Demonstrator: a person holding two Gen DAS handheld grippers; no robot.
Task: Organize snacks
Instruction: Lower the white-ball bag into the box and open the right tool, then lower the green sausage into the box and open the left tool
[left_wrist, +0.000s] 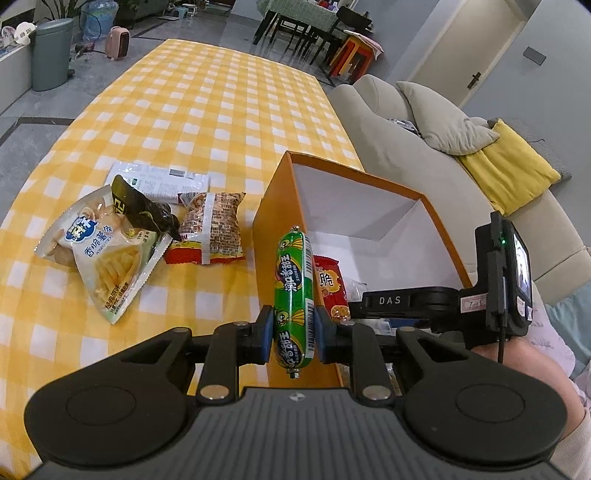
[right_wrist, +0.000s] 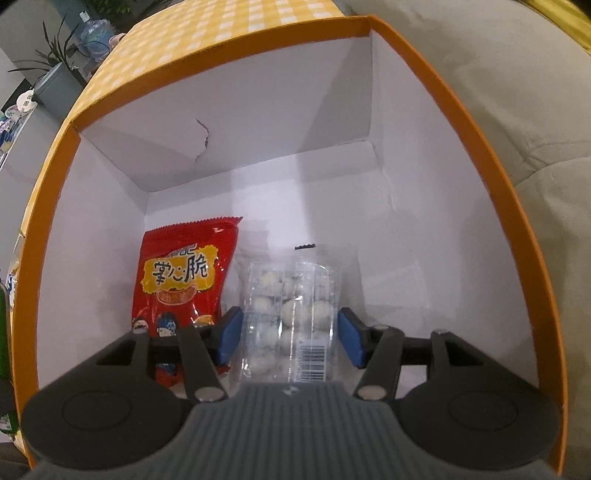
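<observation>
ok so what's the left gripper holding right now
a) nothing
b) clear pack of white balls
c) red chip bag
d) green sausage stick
d: the left gripper has its blue pads pressed on either side of the green sausage stick, beside the orange box.

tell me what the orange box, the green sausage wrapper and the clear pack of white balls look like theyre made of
Orange box: looks like rigid paperboard, matte orange outside and white inside; a crease cracks its white wall.
Green sausage, clamped in the left gripper: glossy printed plastic film, seemingly clipped at both ends.
Clear pack, between the open right gripper's fingers: thin transparent plastic, shiny; whether it is film or a moulded tray is unclear.
</observation>
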